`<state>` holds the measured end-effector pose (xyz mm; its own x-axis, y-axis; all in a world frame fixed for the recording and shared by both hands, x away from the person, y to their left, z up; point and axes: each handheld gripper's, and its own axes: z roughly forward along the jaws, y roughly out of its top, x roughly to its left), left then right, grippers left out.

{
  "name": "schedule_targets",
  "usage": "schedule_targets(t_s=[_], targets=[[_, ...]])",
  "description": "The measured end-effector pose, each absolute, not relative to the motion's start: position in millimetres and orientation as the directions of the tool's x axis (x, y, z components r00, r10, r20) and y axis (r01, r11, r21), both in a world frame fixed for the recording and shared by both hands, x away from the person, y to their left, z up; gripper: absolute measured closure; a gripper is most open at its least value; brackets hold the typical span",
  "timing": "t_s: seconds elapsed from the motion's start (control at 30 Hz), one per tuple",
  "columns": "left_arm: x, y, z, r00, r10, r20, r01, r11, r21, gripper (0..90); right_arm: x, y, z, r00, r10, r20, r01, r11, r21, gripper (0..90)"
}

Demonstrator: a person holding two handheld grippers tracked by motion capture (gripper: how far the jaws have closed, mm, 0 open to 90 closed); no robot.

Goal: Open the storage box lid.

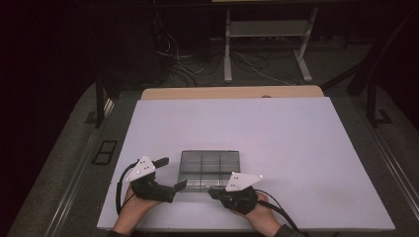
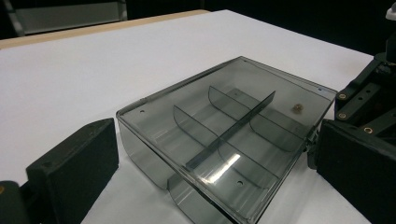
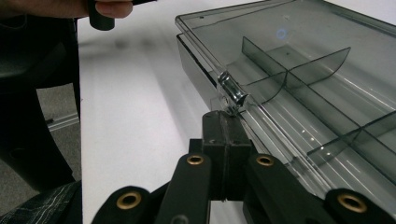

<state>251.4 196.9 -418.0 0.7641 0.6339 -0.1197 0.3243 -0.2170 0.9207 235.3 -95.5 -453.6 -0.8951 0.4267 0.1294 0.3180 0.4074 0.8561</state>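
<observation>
The compartment box (image 3: 299, 93) runs off the right edge; its small speck (image 2: 296, 108) is unidentifiable.

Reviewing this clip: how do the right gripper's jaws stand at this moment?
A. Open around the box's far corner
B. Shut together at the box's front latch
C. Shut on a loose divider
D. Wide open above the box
B: in the right gripper view the right gripper has its jaws pressed together right at the latch on the clear box.
</observation>
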Motion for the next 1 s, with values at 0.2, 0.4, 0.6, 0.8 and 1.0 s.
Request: schedule_targets(t_s=[0.2,0.4,0.6,0.8,1.0], targets=[[248.9,196.6,-415.4,0.772,0.625,-0.115,0.316,-0.221,0.923,0.0,236.3,-96.5,-446.2,-0.896,0.426,0.125,0.308,0.393,0.866,89.4],[245.8,197.4,-414.8,0.778,0.618,-0.112,0.316,-0.230,0.921,0.0,239.6,-99.4,-434.2,-0.896,0.429,0.116,0.295,0.378,0.878,89.4],[242.9,203.2,-414.5,0.786,0.608,-0.115,0.317,-0.237,0.918,4.6,241.4,-101.2,-424.6,-0.898,0.428,0.104,0.280,0.371,0.886,89.4],[242.2,204.3,-415.6,0.799,0.591,-0.109,0.322,-0.267,0.908,21.6,243.4,-103.6,-418.4,-0.897,0.431,0.098,0.273,0.365,0.890,89.4],[244.1,204.5,-418.1,0.794,0.590,-0.143,0.372,-0.287,0.883,46.5,243.9,-105.0,-416.6,-0.897,0.430,0.098,0.271,0.361,0.893,89.4]])
